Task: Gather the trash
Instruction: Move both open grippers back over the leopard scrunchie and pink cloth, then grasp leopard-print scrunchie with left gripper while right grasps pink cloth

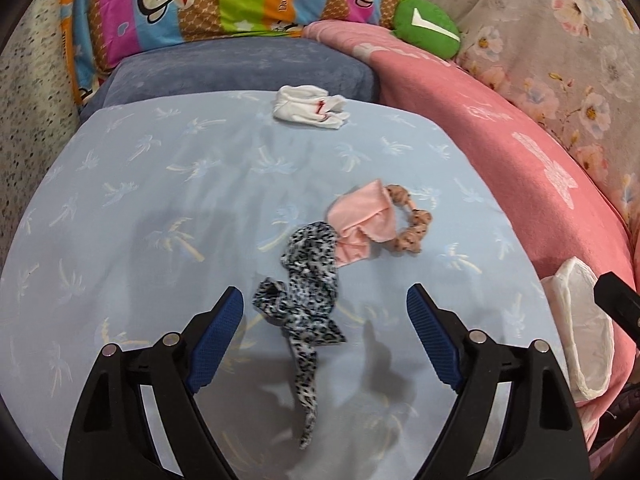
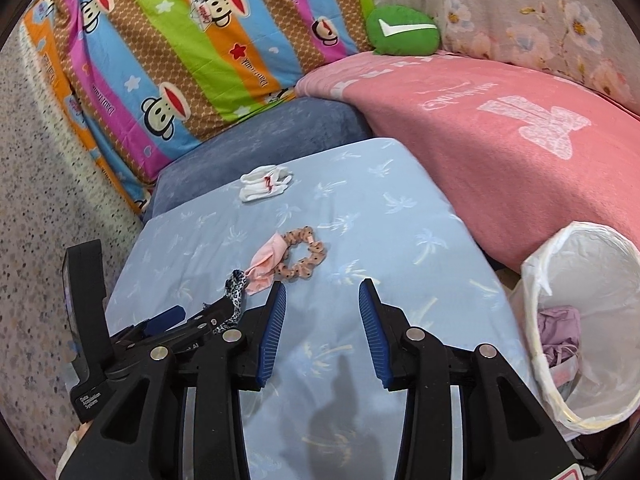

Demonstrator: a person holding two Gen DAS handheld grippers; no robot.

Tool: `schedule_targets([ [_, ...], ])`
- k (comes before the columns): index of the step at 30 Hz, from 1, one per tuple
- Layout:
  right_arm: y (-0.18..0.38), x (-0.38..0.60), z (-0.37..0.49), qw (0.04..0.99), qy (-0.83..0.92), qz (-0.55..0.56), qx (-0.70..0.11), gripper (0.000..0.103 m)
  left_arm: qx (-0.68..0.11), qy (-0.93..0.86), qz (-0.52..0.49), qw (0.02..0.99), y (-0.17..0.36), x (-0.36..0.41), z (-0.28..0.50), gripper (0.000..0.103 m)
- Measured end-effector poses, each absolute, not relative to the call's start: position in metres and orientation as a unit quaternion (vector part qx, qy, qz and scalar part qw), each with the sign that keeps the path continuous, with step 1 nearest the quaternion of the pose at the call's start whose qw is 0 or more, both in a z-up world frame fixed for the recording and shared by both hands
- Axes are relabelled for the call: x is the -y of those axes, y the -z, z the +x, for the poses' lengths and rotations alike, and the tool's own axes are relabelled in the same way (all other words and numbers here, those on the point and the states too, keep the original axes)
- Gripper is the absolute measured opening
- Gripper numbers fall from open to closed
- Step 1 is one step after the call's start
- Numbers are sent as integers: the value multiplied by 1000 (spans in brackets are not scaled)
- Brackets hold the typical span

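A leopard-print cloth strip (image 1: 306,304) lies on the light blue sheet (image 1: 160,208), between and just ahead of my open left gripper (image 1: 325,304). Beyond it lie a pink cloth scrap (image 1: 358,222), a spotted brown scrunchie (image 1: 412,230) and a white crumpled sock (image 1: 308,107). In the right wrist view my right gripper (image 2: 322,294) is open and empty above the sheet; the pink scrap (image 2: 265,262), scrunchie (image 2: 304,258) and sock (image 2: 264,186) lie ahead. A white-lined trash bin (image 2: 580,320) stands at the right, with purple crumpled trash inside.
A pink blanket (image 2: 500,140) borders the sheet on the right. A blue cushion (image 1: 240,72), a striped monkey-print pillow (image 2: 192,48) and a green plush (image 2: 402,30) lie at the back. The left gripper's body (image 2: 132,340) sits left of my right one.
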State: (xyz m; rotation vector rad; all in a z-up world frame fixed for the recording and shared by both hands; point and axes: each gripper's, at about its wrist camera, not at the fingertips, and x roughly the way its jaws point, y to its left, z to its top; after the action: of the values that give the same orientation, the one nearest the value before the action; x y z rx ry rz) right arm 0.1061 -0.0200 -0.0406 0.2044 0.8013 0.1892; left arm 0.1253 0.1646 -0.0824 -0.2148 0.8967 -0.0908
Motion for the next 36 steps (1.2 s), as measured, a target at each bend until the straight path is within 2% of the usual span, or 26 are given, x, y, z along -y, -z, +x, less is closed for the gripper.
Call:
schedule_targets([
  [7, 52, -4, 123, 905, -106, 87, -403, 38, -447, 42, -118, 886, 96, -179, 135, 77],
  [14, 63, -25, 140, 899, -115, 80, -414, 38, -461, 54, -117, 878, 107, -181, 139, 57],
  [19, 70, -38, 146, 896, -119, 76, -422, 38, -461, 53, -116, 878, 111, -183, 138, 49],
  [21, 72, -41, 147, 894, -120, 75, -424, 38, -461, 54, -115, 878, 111, -184, 137, 39],
  [22, 73, -43, 148, 894, -120, 74, -426, 38, -461, 54, -114, 878, 111, -184, 139, 37],
  [24, 75, -46, 150, 893, -120, 74, -428, 38, -462, 55, -114, 878, 111, -185, 138, 24],
  [26, 77, -49, 151, 891, -122, 75, -430, 38, -466, 62, -118, 875, 112, -187, 139, 17],
  [36, 98, -67, 168, 881, -125, 73, -450, 38, -452, 46, -124, 882, 103, -211, 140, 15],
])
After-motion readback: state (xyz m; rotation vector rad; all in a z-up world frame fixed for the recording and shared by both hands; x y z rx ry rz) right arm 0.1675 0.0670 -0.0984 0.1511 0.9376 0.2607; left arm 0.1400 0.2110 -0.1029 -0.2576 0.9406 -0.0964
